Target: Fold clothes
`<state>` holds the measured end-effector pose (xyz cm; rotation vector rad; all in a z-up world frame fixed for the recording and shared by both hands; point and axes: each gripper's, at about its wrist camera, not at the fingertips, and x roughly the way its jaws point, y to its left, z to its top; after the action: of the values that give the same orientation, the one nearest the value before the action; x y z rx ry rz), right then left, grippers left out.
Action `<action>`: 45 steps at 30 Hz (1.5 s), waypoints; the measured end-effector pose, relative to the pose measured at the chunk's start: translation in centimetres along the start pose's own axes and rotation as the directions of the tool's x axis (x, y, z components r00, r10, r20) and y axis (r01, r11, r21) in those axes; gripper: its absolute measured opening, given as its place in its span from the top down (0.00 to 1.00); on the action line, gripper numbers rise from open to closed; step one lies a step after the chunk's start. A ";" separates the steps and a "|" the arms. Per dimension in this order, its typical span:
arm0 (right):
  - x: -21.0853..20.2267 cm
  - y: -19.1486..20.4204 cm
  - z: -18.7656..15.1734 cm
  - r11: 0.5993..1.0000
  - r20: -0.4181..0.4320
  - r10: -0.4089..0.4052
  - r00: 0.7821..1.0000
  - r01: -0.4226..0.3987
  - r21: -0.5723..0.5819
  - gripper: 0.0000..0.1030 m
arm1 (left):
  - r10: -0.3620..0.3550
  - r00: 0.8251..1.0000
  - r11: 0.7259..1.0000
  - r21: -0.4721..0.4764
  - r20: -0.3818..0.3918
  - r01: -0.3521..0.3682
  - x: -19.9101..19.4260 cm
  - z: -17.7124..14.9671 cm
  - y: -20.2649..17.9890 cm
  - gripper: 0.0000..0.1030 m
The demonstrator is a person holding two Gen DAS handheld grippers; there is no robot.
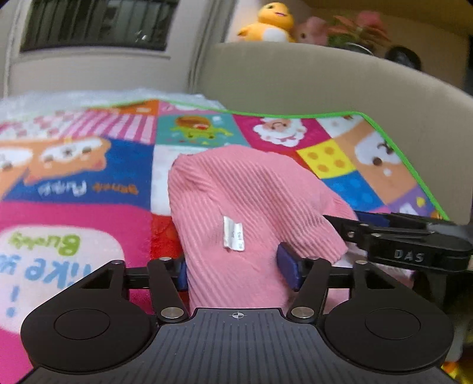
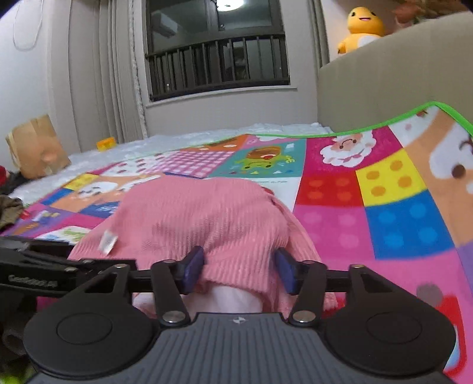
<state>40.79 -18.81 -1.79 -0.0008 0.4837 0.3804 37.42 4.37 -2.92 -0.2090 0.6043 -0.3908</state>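
**Pink ribbed garment between both tongs on the play mat**

One pink ribbed garment [image 1: 251,212] sits in the lower centre of the left wrist view, heaped on a colourful cartoon mat [image 1: 88,183] with a green edge. It rises straight ahead of the left tongs [image 1: 236,270], its near part lying between the two blue pads [image 1: 288,270]. The pads stand wide apart with cloth filling the gap; whether they pinch the cloth I cannot tell. One white label [image 1: 233,233] shows on the cloth just above the pads.

In the right wrist view the same garment [image 2: 207,218] lies at the lower centre, its folded hem draped between the two blue pads [image 2: 193,270] of the right tongs [image 2: 239,270]. These jaws also stand apart, and a firm grip cannot be told. The label [image 2: 108,242] appears at the left of the heap. The other tool's black arm crosses the lower left.

Behind, one yellow plush duck [image 2: 362,28] sits at the upper right on a beige headboard [image 2: 384,76], one barred window [image 2: 218,59] is at the top centre, and one brown paper bag [image 2: 35,147] stands at the left.
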 end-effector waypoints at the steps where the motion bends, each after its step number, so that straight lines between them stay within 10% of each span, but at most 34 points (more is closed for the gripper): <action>1: 0.3 -0.3 0.3 1.000 0.003 -0.005 1.000 0.005 -0.020 0.34 | -0.010 1.000 1.000 -0.027 -0.004 0.010 0.5 0.1 0.6 0.30; 9: -1.3 1.7 3.5 0.979 0.109 -0.083 0.991 0.101 -0.179 0.05 | -0.049 0.999 0.998 -0.041 -0.002 0.049 0.5 -0.5 0.7 0.25; 12: 1.2 3.6 5.3 0.979 0.047 -0.044 0.998 0.052 -0.199 0.00 | -0.052 0.999 0.998 -0.039 -0.007 0.052 0.4 -0.5 0.9 0.24; 16: 7.9 4.6 3.4 0.936 -0.119 -0.182 0.976 0.135 -0.325 0.00 | -0.053 0.998 0.998 -0.037 -0.015 0.053 0.4 -0.4 1.1 0.23; 25: -1.6 -1.3 0.6 0.991 -0.020 -0.112 0.994 0.113 0.074 0.00 | -0.037 0.999 0.998 -0.046 0.020 0.038 -0.2 -0.1 2.1 0.12; 34: -1.3 -1.0 -3.2 0.961 -0.136 -0.276 0.951 0.274 -0.032 0.00 | -0.036 0.999 0.993 -0.112 0.027 0.039 0.4 -0.3 3.2 0.09; 39: -4.1 0.1 -3.3 0.952 -0.146 -0.306 0.941 0.300 -0.063 0.00 | 0.162 0.980 0.986 -0.069 0.119 -0.155 -3.4 -1.6 0.5 0.02; 45: -9.3 1.6 -5.0 0.949 -0.103 -0.307 0.946 0.297 -0.104 0.00 | 0.292 0.955 0.952 0.115 -0.052 -0.285 -7.9 -6.0 -5.1 0.00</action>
<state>30.36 -21.05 -1.91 -0.1816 0.5744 0.0988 26.44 2.56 -2.21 -0.0029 0.6693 -0.1460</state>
